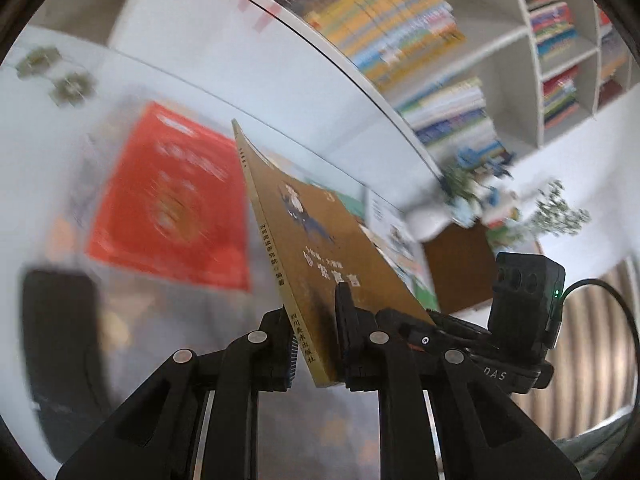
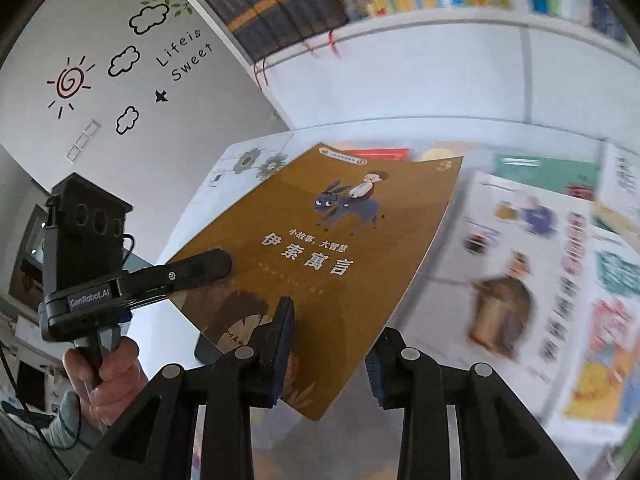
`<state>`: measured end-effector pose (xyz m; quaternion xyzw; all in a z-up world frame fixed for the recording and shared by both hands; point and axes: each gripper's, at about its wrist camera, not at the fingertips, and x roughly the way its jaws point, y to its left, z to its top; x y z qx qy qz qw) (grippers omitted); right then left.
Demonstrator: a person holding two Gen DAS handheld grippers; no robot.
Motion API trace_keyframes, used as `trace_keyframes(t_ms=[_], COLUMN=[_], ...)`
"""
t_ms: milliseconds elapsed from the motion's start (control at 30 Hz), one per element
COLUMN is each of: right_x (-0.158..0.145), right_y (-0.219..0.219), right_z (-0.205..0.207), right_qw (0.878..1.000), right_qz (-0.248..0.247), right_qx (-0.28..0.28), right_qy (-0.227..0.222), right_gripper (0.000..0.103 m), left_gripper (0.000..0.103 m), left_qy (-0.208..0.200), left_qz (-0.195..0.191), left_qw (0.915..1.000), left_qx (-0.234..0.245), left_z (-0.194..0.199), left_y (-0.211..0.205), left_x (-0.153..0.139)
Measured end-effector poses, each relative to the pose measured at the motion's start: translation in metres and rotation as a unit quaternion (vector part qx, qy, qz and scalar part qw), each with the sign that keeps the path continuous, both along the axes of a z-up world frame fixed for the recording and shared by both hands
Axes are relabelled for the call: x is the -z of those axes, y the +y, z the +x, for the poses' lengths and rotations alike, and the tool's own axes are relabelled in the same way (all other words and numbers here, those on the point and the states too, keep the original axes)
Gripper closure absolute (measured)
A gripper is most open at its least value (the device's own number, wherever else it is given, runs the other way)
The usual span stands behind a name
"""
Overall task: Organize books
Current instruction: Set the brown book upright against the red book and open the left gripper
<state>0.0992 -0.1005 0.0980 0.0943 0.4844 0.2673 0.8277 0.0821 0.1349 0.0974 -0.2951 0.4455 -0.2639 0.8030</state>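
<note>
Holding the brown book [image 1: 320, 248] between both tools, you have it lifted clear of the desk [image 2: 432, 136], cover tilted toward the right wrist view.

Left gripper [image 1: 316, 344]: its jaws are nearly pressed together and pinch the book at the spine end, one pad on the back cover, the other on the front beside the printed title. The same gripper shows in the right wrist view as a dark finger lying across the cover's left corner [image 2: 200, 270], with your hand [image 2: 104, 376] wrapped around its handle below.

Right gripper [image 2: 328, 354]: the jaws are narrowed with the book's lower edge between them. The left pad lies on the cover; the right pad sits just beside the fore-edge, and I cannot tell that it presses.

Judgement: the two-point hold keeps a thin, floppy paperback from sagging or swinging while you carry it. The cover bows slightly, so the grip looks light.

Outward: a red book [image 1: 172, 204] and several illustrated books [image 2: 520, 264] lie flat on the desk below, blurred. Shelves [image 1: 532, 60] packed with upright books stand behind, the likely destination.
</note>
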Motion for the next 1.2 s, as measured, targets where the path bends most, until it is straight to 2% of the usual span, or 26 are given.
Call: trace_keyframes(t_ms=[200, 400, 533, 733, 833, 967, 1033, 1133, 1200], right_x=[0.041, 0.066, 0.086, 0.106, 0.107, 0.109, 0.108, 0.105, 0.101], right_y=[0.039, 0.051, 0.047, 0.047, 0.045, 0.042, 0.041, 0.040, 0.035], right_z=[0.068, 0.104, 0.118, 0.121, 0.125, 0.129, 0.128, 0.121, 0.109], right_qw=[0.998, 0.997, 0.994, 0.991, 0.990, 0.987, 0.987, 0.986, 0.986], right_qz=[0.026, 0.019, 0.041, 0.036, 0.047, 0.061, 0.059, 0.056, 0.054], right_qx=[-0.001, 0.010, 0.019, 0.027, 0.027, 0.031, 0.030, 0.025, 0.024], right_qy=[0.053, 0.069, 0.102, 0.130, 0.130, 0.143, 0.148, 0.153, 0.155], right_gripper=[0.071, 0.070, 0.070, 0.070, 0.070, 0.070, 0.069, 0.061, 0.060], left_gripper=[0.090, 0.090, 0.090, 0.090, 0.090, 0.087, 0.085, 0.085, 0.085], left_qy=[0.019, 0.032, 0.051, 0.072, 0.077, 0.082, 0.086, 0.085, 0.083], left_qz=[0.016, 0.048, 0.042, 0.059, 0.052, 0.067, 0.086, 0.154, 0.174], left_qw=[0.9990, 0.9977, 0.9968, 0.9948, 0.9943, 0.9919, 0.9891, 0.9789, 0.9746], left_qx=[-0.036, -0.034, -0.044, -0.043, -0.051, -0.070, -0.082, -0.104, -0.113], left_z=[0.044, 0.074, 0.082, 0.075, 0.072, 0.067, 0.061, 0.050, 0.042], left_y=[0.035, 0.044, 0.050, 0.046, 0.049, 0.056, 0.061, 0.071, 0.077], left_x=[0.029, 0.056, 0.072, 0.087, 0.087, 0.086, 0.084, 0.075, 0.067])
